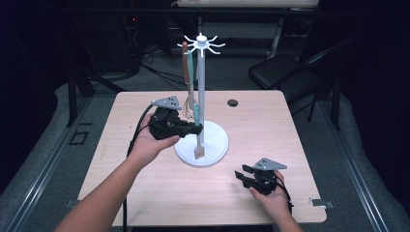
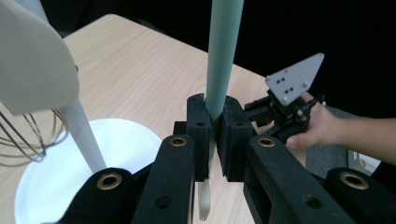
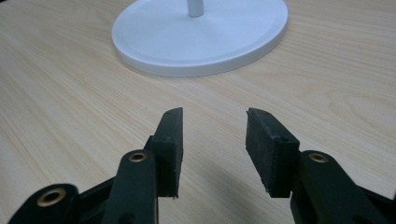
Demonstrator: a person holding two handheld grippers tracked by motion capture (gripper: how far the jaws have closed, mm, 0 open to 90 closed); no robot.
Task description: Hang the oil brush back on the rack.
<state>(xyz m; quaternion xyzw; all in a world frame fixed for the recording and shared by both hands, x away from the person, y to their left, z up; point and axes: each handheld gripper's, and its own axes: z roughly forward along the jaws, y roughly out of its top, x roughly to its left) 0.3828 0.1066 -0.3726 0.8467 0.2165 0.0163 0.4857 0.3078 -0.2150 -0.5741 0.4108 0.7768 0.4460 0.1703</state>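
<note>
From the high view, your left gripper (image 1: 197, 128) is clamped on the pale green handle of the flat-headed spatula (image 1: 197, 133), holding it upright beside the white pole of the utensil stand (image 1: 201, 82). That upright hold makes sense: the handle's top has to meet one of the white hook arms (image 1: 200, 44) on top, where a brown-handled utensil (image 1: 185, 67) and a wire whisk (image 1: 189, 104) already hang. The spatula's head hangs over the round white base (image 1: 212, 145). Your right gripper (image 1: 245, 177) rests low near the front right of the light wooden table (image 1: 145, 188), jaws apart, holding nothing, well clear of the stand.

In the left gripper view, the two black pads (image 2: 200, 135) press tight on the green handle (image 2: 222, 56), which rises straight up between them; the grip sits low on the handle, leaving the upper end free for hooking. The whisk's wires (image 2: 28, 135) hang at the left beside the pole.

In the right gripper view, the pads (image 3: 169, 149) stand open over bare wood, facing the stand's base (image 3: 201, 37), probably ready to steady it.
</note>
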